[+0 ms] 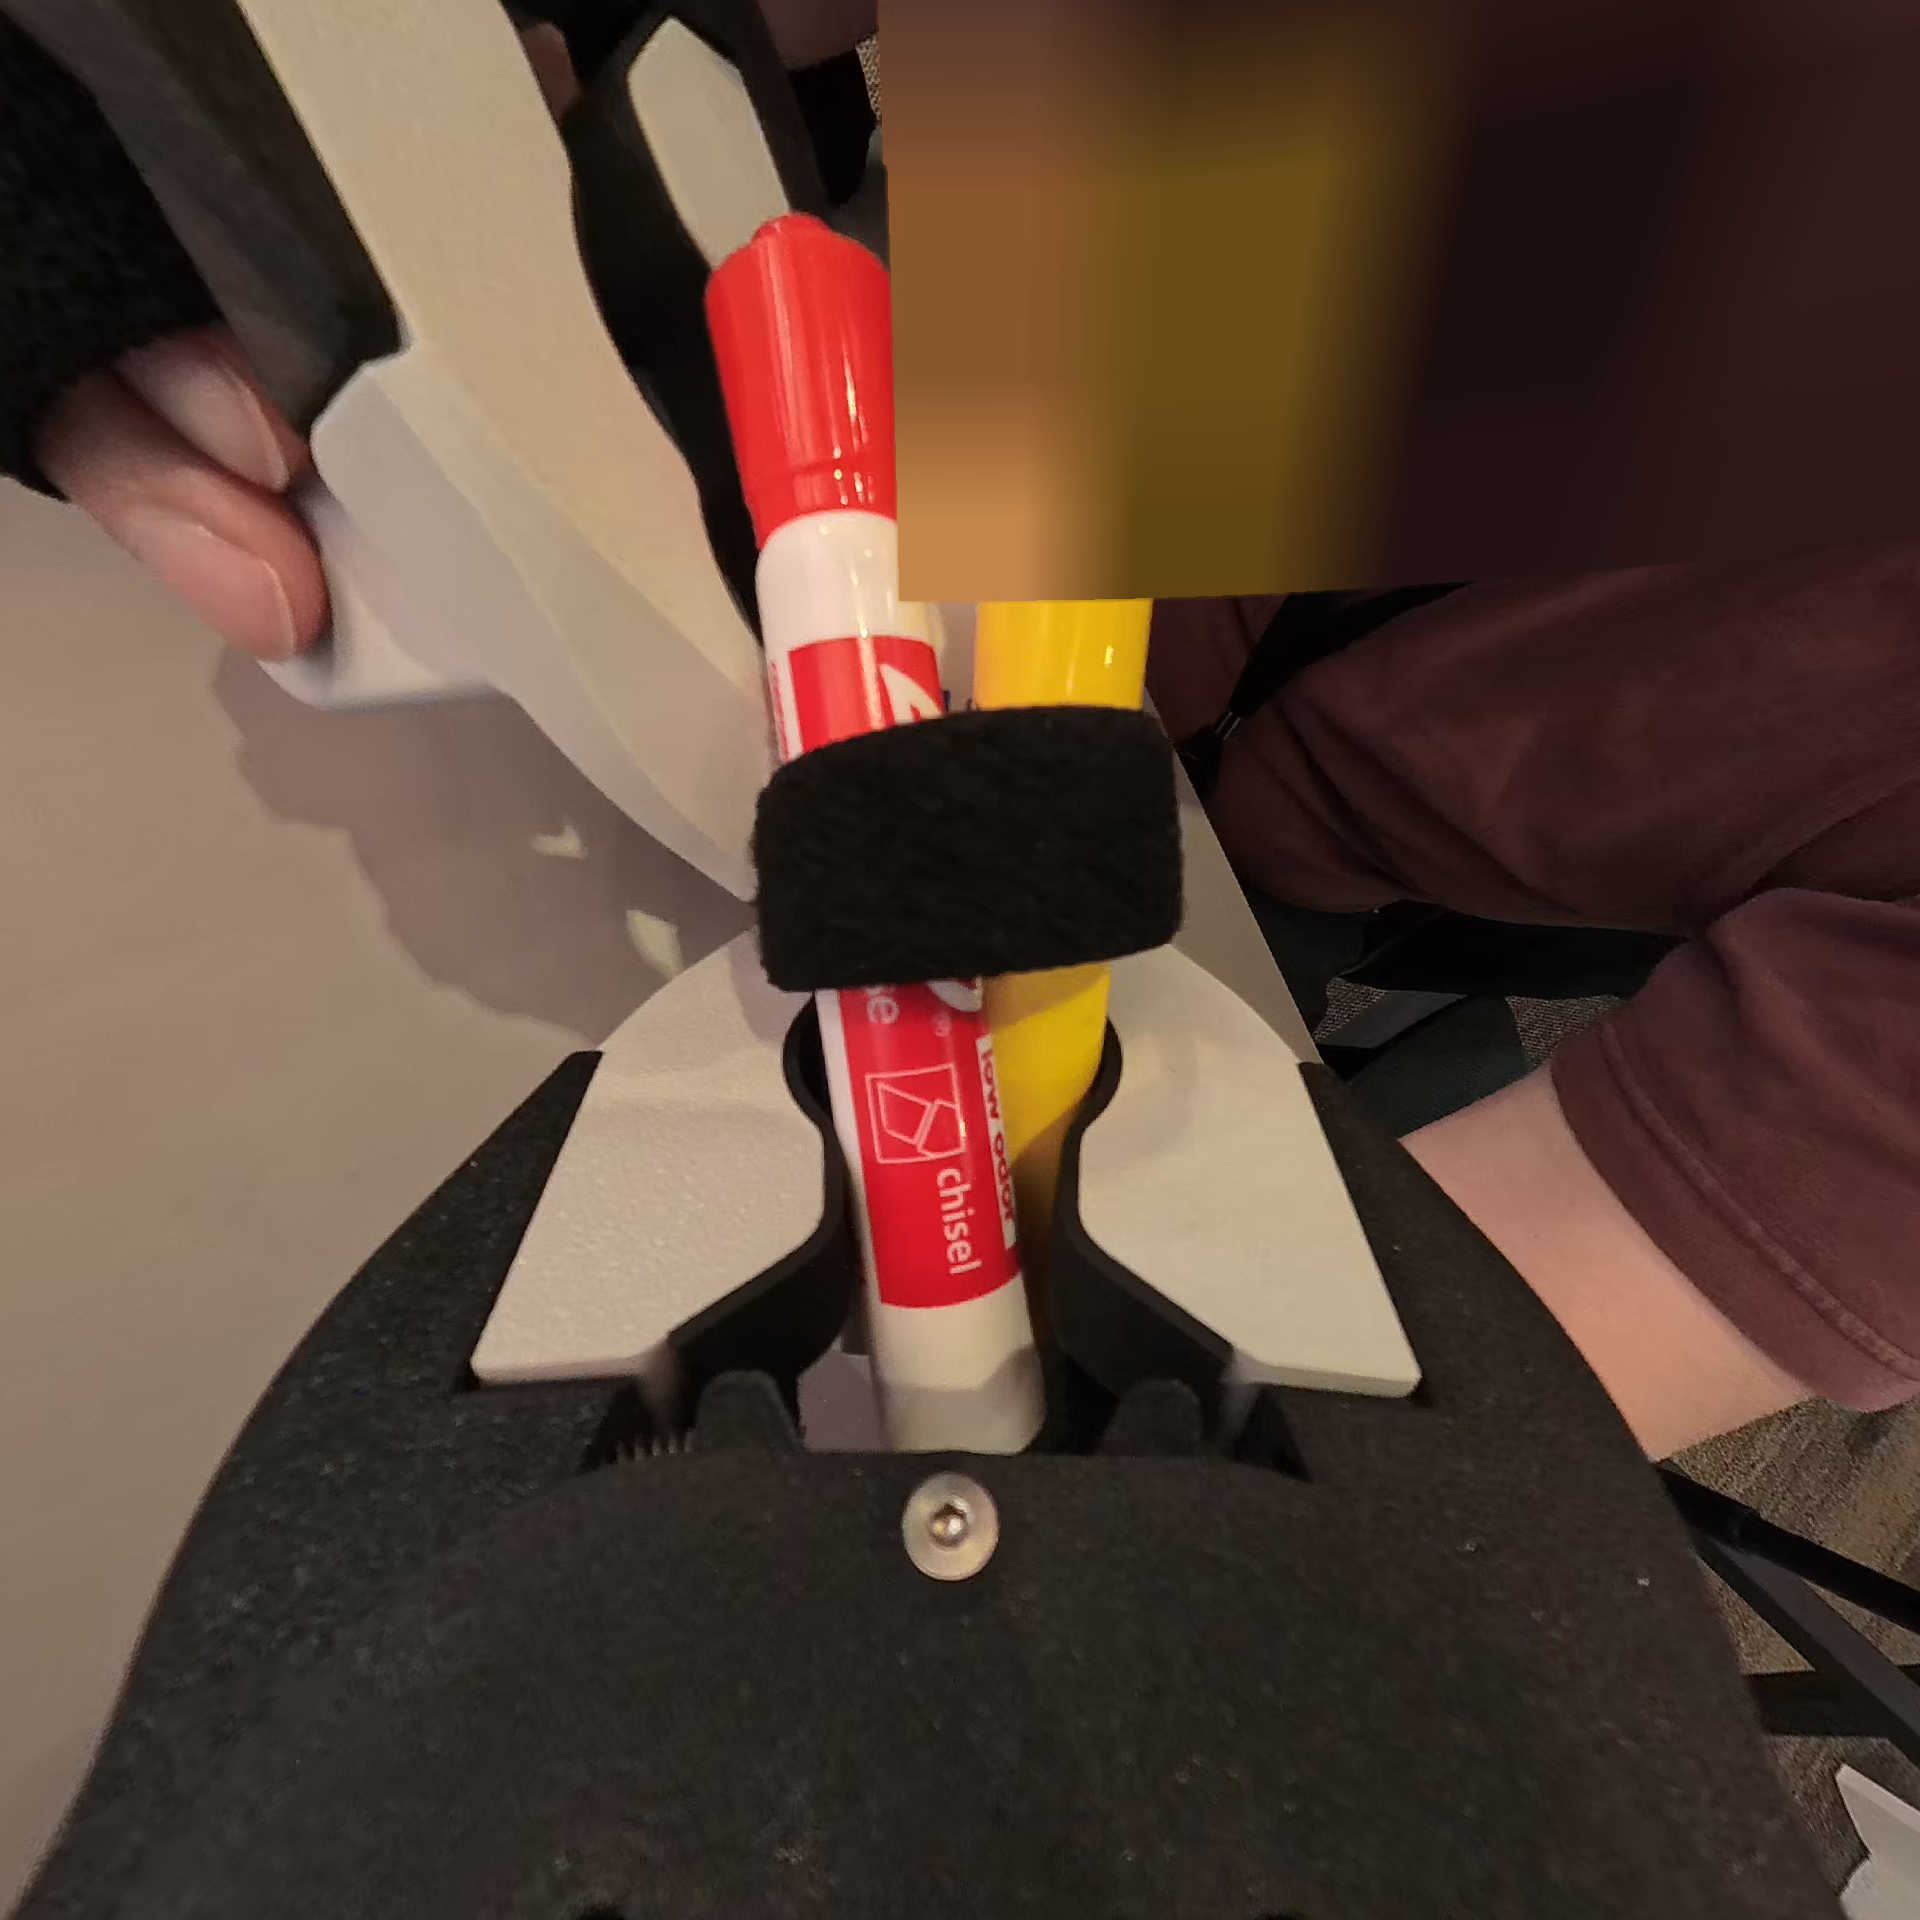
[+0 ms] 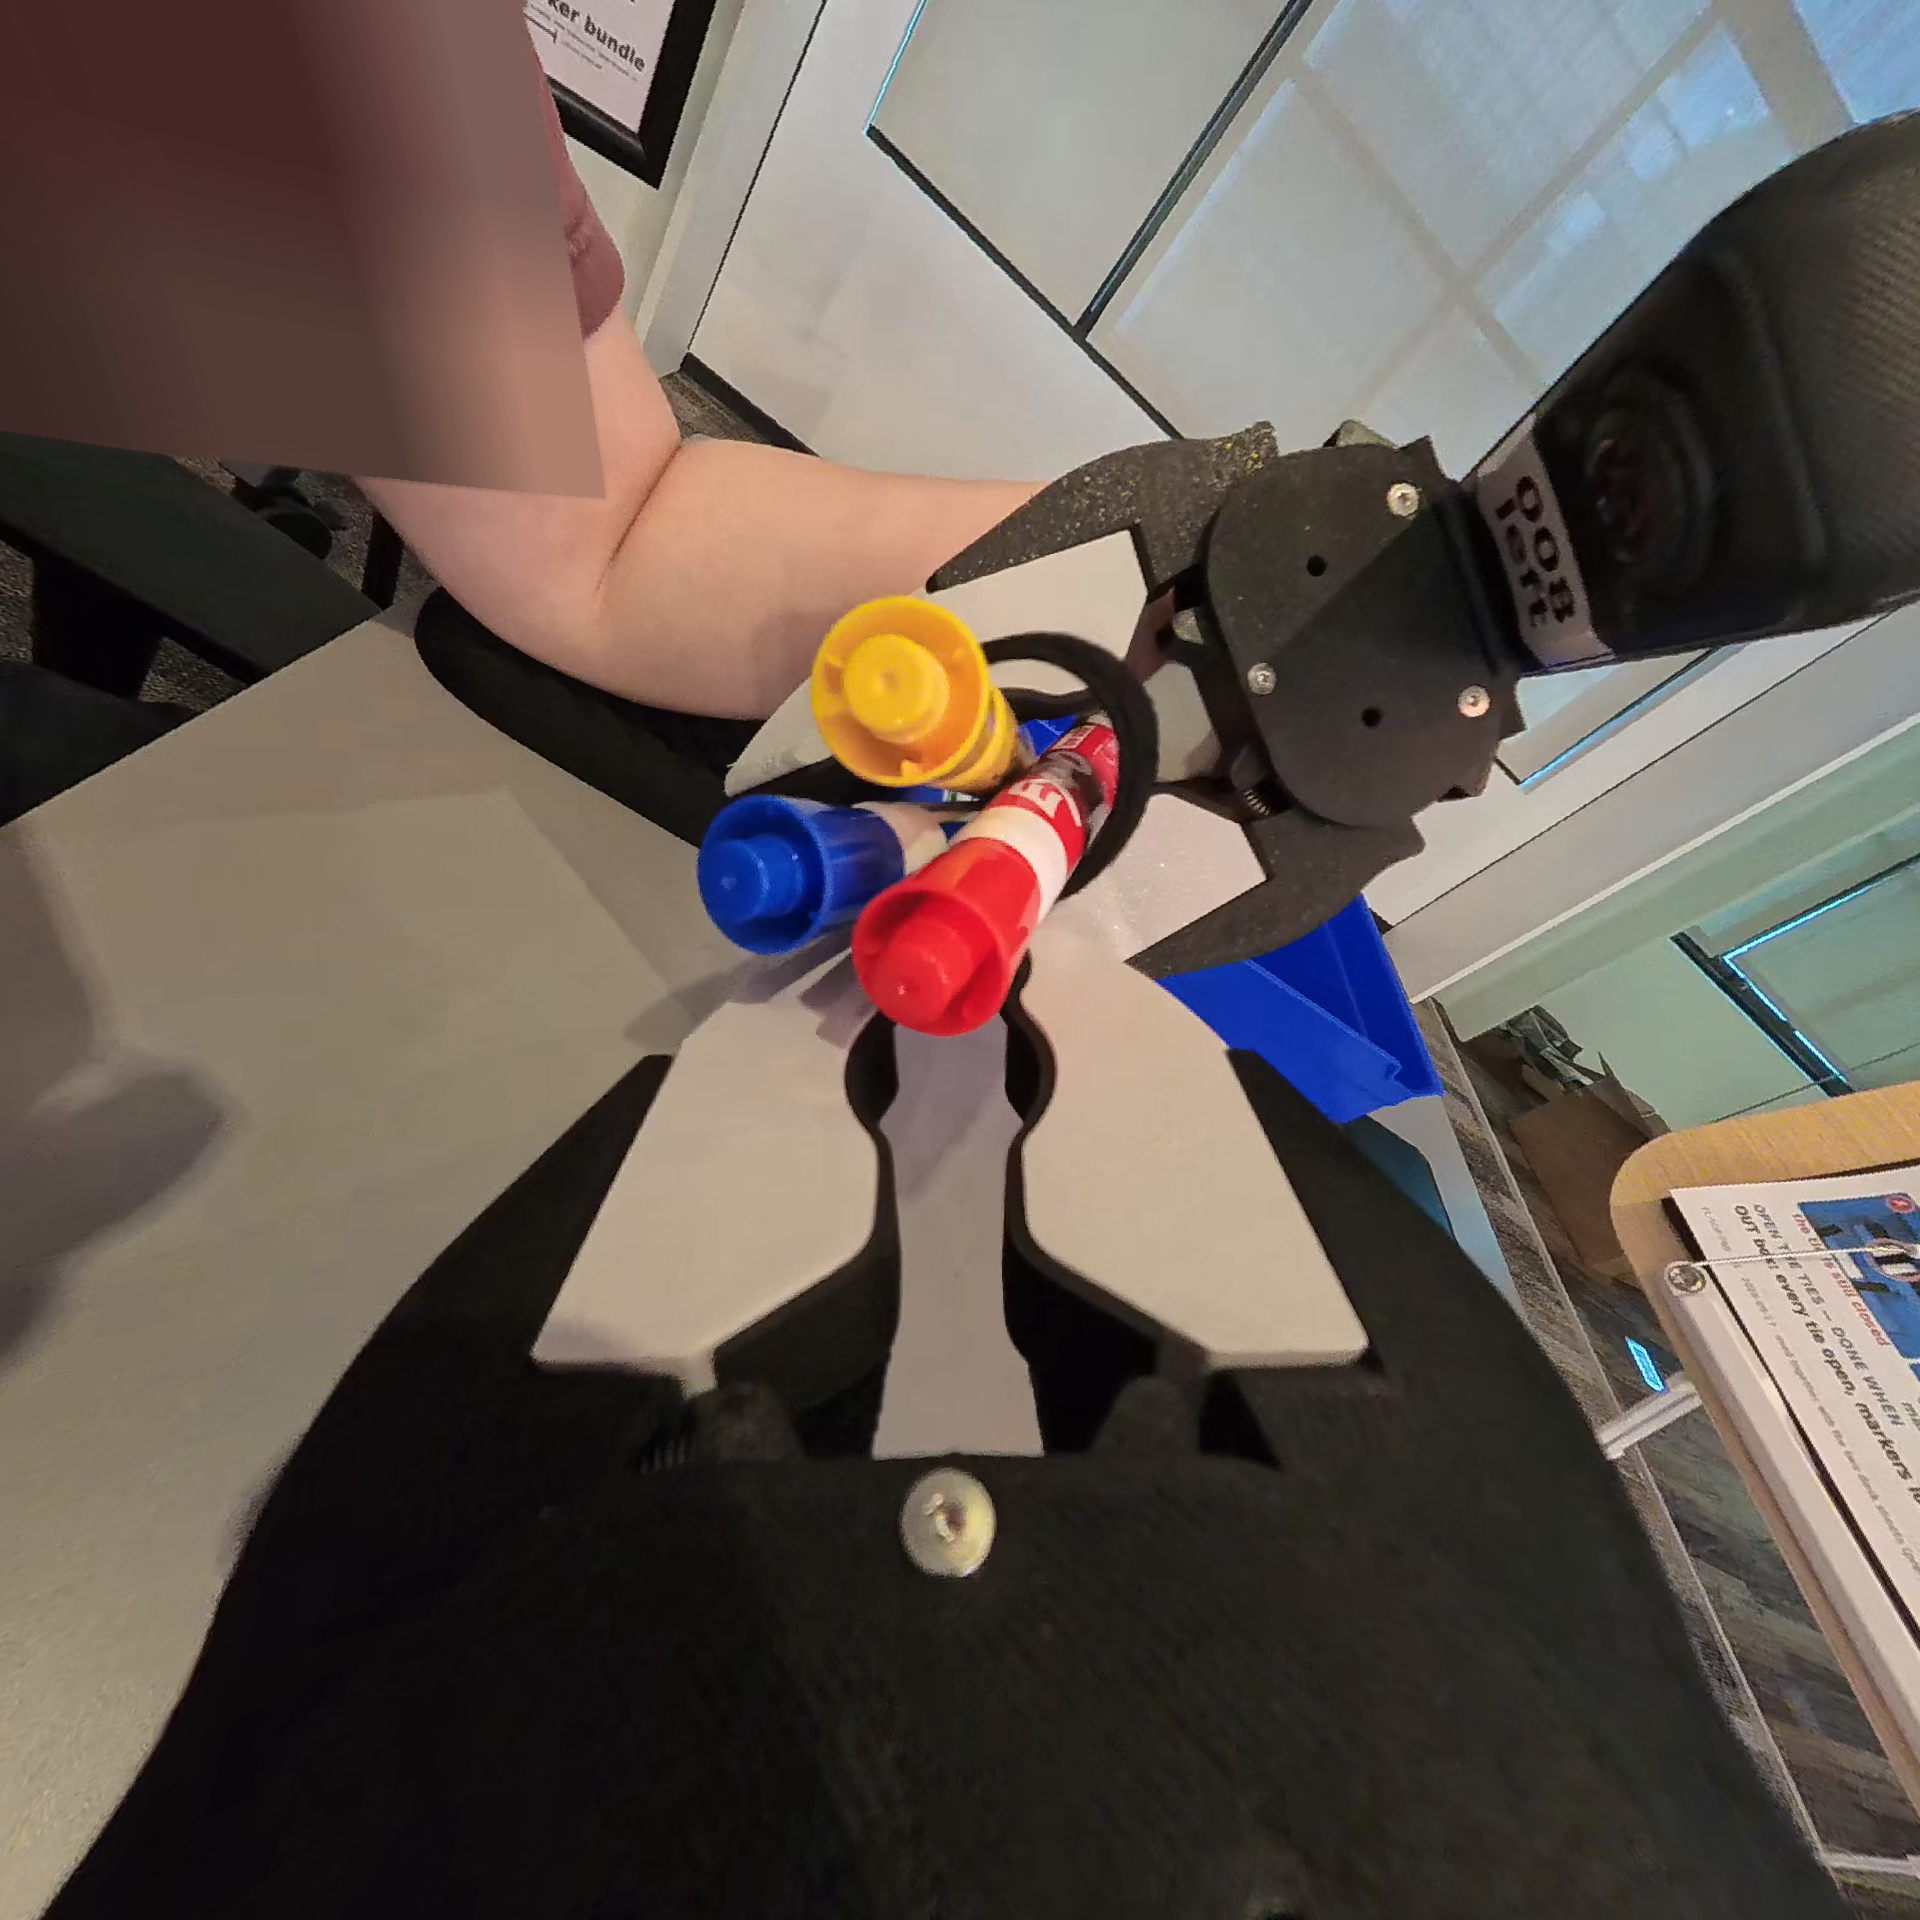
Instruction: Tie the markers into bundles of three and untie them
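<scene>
In the left wrist view, the left gripper [image 1: 951, 1049] is closed on a bundle of markers that runs straight out between its fingers: a red marker [image 1: 883, 935] on the left and a yellow marker [image 1: 1044, 1060] just beside it on the right, both pinched at their lower barrels. A black strap [image 1: 966, 847] wraps around the markers just beyond the fingertips. Farther out and to the left, the right gripper [image 1: 582, 582] shows as pale plates, with a person's fingers [image 1: 197, 499] on its edge; a forearm in a dark red sleeve [image 1: 1558, 831] lies to the right. In the right wrist view, the right gripper [image 2: 951, 1049] stands partly open with nothing between its fingers, the pale tabletop [image 2: 364, 883] visible through the gap. Just beyond its fingertips the bundle points cap-first toward the camera: the red marker [image 2: 961, 914] nearest, a blue marker [image 2: 790, 873] to its left, the yellow marker [image 2: 904, 691] above them. The black strap [image 2: 1127, 748] loops around their barrels behind the caps. The left gripper [image 2: 1132, 758] holds the far end of the bundle from the right, and a blue bin [image 2: 1320, 1018] sits below it.
</scene>
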A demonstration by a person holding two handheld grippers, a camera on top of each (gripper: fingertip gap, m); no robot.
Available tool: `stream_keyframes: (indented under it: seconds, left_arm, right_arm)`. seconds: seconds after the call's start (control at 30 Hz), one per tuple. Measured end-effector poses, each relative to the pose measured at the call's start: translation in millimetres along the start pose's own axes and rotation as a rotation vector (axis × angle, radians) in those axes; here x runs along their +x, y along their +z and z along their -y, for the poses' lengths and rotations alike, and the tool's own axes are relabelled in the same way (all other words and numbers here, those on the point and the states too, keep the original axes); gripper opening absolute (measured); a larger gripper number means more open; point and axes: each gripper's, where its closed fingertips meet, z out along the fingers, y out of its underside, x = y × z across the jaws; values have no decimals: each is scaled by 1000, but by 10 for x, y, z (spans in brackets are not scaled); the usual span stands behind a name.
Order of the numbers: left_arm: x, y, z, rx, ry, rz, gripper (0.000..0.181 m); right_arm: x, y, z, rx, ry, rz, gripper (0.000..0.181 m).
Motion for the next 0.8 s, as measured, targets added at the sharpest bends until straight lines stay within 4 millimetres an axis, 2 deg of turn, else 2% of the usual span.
stream_keyframes:
  seconds: [0.8]
  left_arm:
    - [32, -12, 39, 20, 7, -18, 43]
  right_arm:
    - [52, -3, 33, 72, -3, -82, 4]
